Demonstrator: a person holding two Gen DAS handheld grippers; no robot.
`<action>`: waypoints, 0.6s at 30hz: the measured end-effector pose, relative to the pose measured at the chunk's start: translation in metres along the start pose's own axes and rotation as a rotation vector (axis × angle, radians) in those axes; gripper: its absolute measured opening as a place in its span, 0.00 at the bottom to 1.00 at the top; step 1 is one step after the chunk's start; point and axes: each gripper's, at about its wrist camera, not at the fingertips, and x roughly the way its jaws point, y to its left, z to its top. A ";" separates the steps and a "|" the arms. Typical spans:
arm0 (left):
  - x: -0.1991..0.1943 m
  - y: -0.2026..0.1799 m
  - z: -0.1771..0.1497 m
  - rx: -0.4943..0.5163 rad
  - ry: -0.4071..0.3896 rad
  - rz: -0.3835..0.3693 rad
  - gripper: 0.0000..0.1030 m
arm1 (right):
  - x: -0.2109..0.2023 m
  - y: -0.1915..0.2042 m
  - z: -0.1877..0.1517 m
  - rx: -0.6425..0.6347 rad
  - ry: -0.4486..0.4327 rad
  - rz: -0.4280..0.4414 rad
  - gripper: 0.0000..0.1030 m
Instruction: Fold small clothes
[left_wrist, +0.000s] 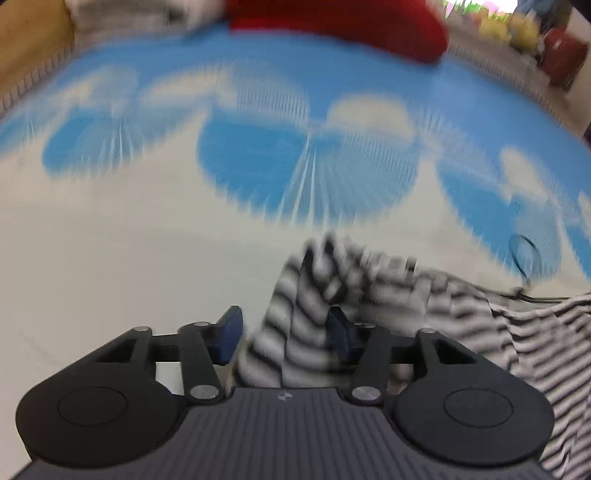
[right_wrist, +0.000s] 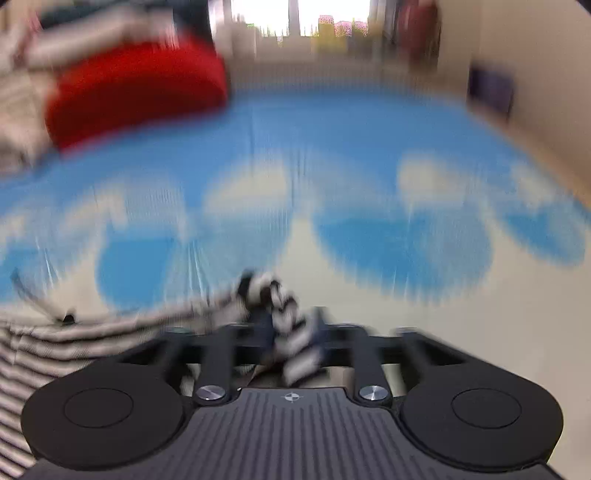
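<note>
Spreading wide underneath is the blue-and-white cloud mat (left_wrist: 258, 166), with the striped garment (left_wrist: 461, 314) lying bunched on it; the right gripper (right_wrist: 291, 332) is clamping a striped fold, while the left gripper (left_wrist: 284, 332) is gaping apart around fabric.

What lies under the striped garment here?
The blue-and-white cloud-print surface shows beyond and beside the striped garment, which both tools lift by bunched cloth. What lies directly beneath the hanging cloth is covered and blurred.
</note>
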 end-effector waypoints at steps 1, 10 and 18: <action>-0.003 0.004 -0.001 -0.008 0.008 -0.018 0.54 | 0.010 -0.001 -0.007 -0.006 0.085 -0.014 0.42; -0.055 0.049 -0.023 -0.078 0.055 -0.242 0.58 | -0.049 -0.048 -0.021 0.130 0.033 0.080 0.45; -0.078 0.098 -0.072 -0.094 0.171 -0.262 0.58 | -0.079 -0.083 -0.070 0.139 0.231 0.171 0.47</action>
